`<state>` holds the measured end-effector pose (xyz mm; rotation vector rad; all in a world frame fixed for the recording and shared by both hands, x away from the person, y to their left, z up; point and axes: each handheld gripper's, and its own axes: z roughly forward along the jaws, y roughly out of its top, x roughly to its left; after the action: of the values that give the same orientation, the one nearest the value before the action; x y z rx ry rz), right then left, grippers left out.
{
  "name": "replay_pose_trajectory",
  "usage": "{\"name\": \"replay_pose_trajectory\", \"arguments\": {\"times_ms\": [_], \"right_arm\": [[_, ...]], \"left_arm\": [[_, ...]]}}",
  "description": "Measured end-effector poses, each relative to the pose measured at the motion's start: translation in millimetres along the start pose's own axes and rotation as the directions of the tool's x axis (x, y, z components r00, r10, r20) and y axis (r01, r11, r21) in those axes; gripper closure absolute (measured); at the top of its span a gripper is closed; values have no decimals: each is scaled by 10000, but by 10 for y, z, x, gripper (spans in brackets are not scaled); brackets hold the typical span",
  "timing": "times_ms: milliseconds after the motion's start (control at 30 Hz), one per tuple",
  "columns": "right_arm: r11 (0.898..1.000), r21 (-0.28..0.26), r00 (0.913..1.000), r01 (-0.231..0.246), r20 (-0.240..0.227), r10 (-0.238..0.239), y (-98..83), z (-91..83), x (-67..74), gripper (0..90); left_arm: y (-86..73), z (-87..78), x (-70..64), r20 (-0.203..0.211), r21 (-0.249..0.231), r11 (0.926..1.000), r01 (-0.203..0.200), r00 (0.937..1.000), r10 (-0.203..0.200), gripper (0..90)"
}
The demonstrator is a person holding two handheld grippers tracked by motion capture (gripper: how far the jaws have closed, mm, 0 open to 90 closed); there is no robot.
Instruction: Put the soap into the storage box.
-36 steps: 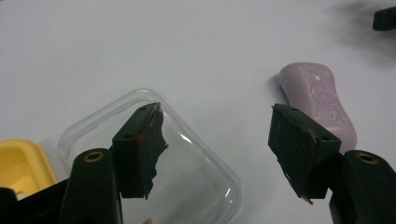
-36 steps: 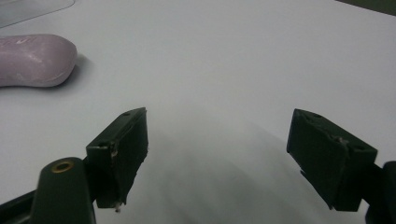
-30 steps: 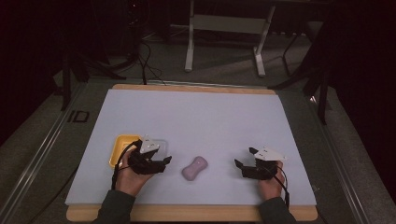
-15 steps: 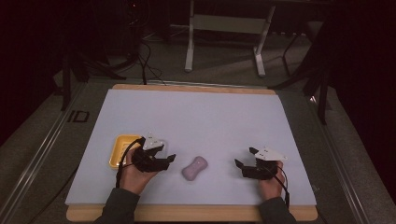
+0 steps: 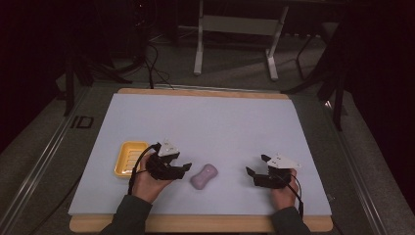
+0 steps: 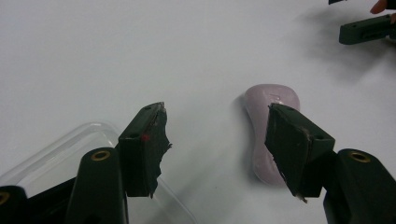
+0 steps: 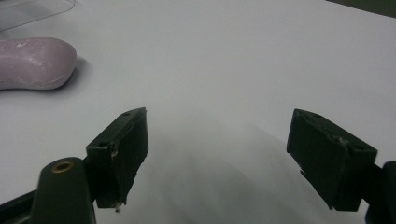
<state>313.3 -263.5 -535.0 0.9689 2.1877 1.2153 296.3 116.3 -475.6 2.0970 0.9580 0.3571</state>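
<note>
One pink soap bar (image 5: pixel 204 176), pinched at the waist like a peanut, is lying flat on the pale sheet of the table (image 5: pixel 205 122), between the person's two hands and nearer the left one. From the left camera the soap (image 6: pixel 268 126) is sitting beyond and partly behind one jaw of the left tongs (image 6: pixel 219 140), not between the two jaws; whether that jaw is brushing it is hard to tell from this angle. Those jaws are standing apart with bare table showing in the gap, and nothing is being gripped. In the high view the left tongs (image 5: pixel 182 168) are pointing toward the soap from just beside it, with the left hand (image 5: pixel 147 181) wrapping the handle.

Close behind the left tongs a clear plastic lid or tray edge (image 6: pixel 70 149) is lying on the table, and in the high view a yellow soap dish (image 5: pixel 129 158) is sitting just to the left of the hand.

Farther out, the right tongs (image 5: pixel 255 172) are hovering well apart from the soap, aiming toward it across the sheet. Along their own camera the right tongs (image 7: pixel 217 154) are gaping wide over empty table, with the soap (image 7: pixel 35 63) lying off near the upper left corner. A wooden border (image 5: pixel 195 224) is framing the sheet.
</note>
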Motion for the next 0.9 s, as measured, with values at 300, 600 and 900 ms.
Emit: {"name": "replay_pose_trajectory", "arguments": {"times_ms": [300, 600, 900], "right_arm": [[10000, 56, 10000, 12, -16, -11, 2, 5, -2, 202], [10000, 98, 10000, 5, -40, -5, 4, 7, -1, 202], [9999, 127, 10000, 43, -23, -43, 5, 12, 1, 202]], "left_arm": [[19, 84, -48, 191, 176, 9996, -211, 9996, 207, 384], [19, 193, -108, 416, 386, 9988, -288, 9988, 271, 383], [40, 291, -176, 611, 756, 9963, -397, 9975, 351, 371]]}}
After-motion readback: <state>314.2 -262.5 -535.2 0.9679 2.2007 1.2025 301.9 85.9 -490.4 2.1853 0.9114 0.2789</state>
